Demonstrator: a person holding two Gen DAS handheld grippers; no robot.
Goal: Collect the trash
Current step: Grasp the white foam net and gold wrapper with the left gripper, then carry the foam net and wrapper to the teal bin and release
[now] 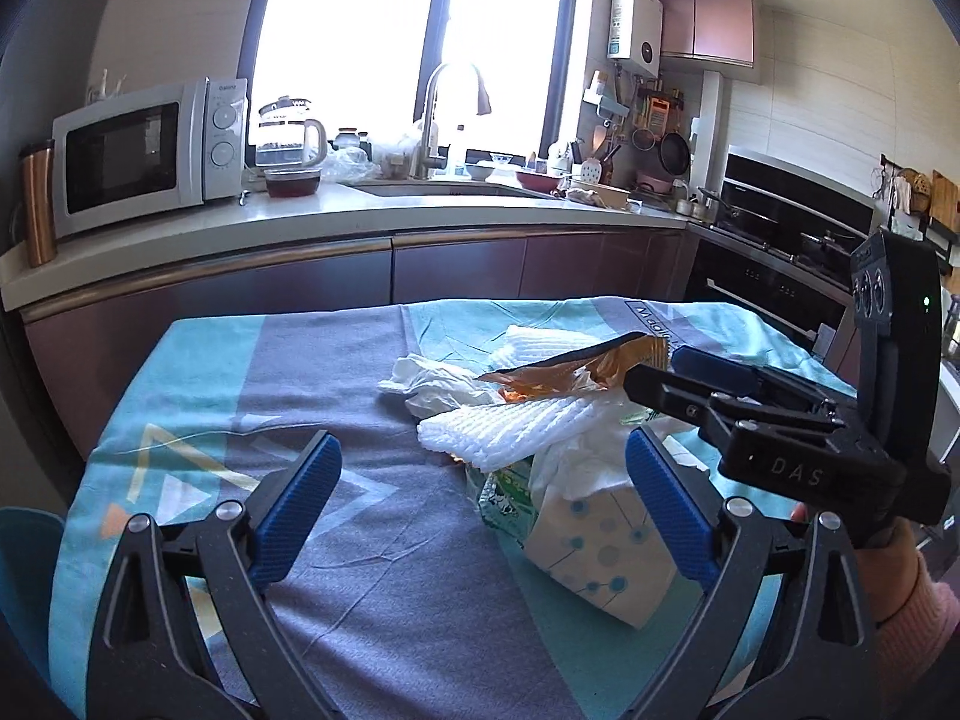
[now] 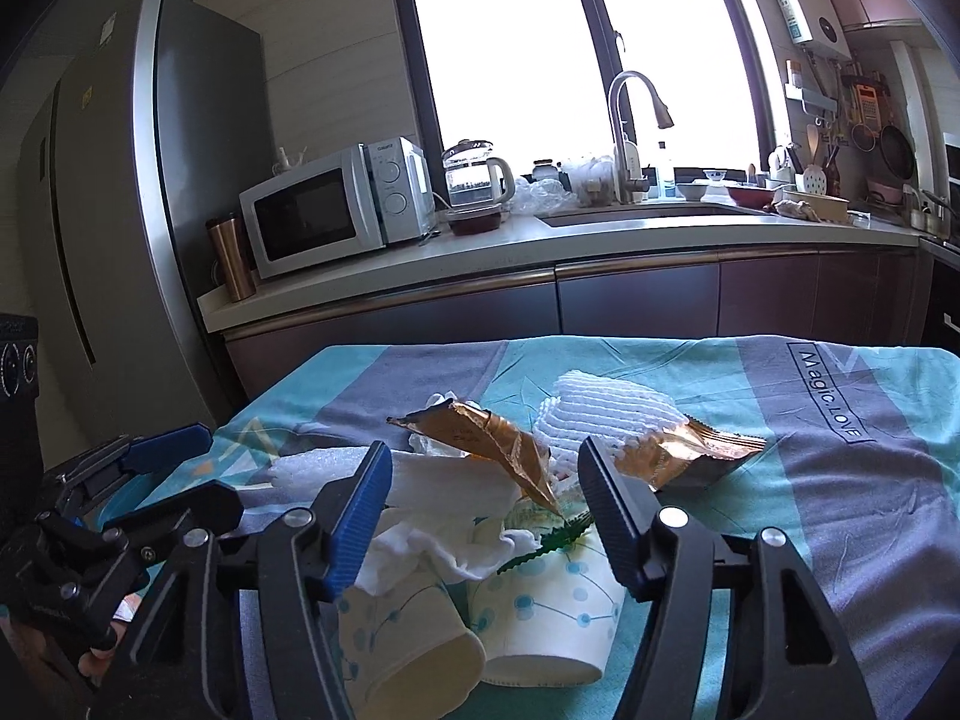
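Note:
A heap of trash lies on the table's teal and grey cloth (image 1: 312,360): white foam netting (image 1: 510,426), crumpled tissue (image 1: 432,384), a gold wrapper (image 1: 588,366) and a dotted paper cup (image 1: 606,552) on its side. My left gripper (image 1: 483,462) is open just short of the heap, with the cup and foam ahead between its blue pads. My right gripper (image 2: 485,468) stands partly open over the pile, astride the foam sheet (image 2: 444,480), a gold wrapper (image 2: 480,438) and two tipped paper cups (image 2: 414,630). I see no pad pressing on anything. Each gripper shows in the other's view: right gripper (image 1: 654,369), left gripper (image 2: 216,468).
A second gold wrapper (image 2: 690,450) and more foam netting (image 2: 600,408) lie further back on the cloth (image 2: 840,480). Behind the table runs a counter with a microwave (image 2: 336,210), kettle (image 2: 474,177) and sink tap (image 2: 630,126). A fridge (image 2: 150,180) stands left. A pink sleeve (image 1: 918,618) holds the right gripper.

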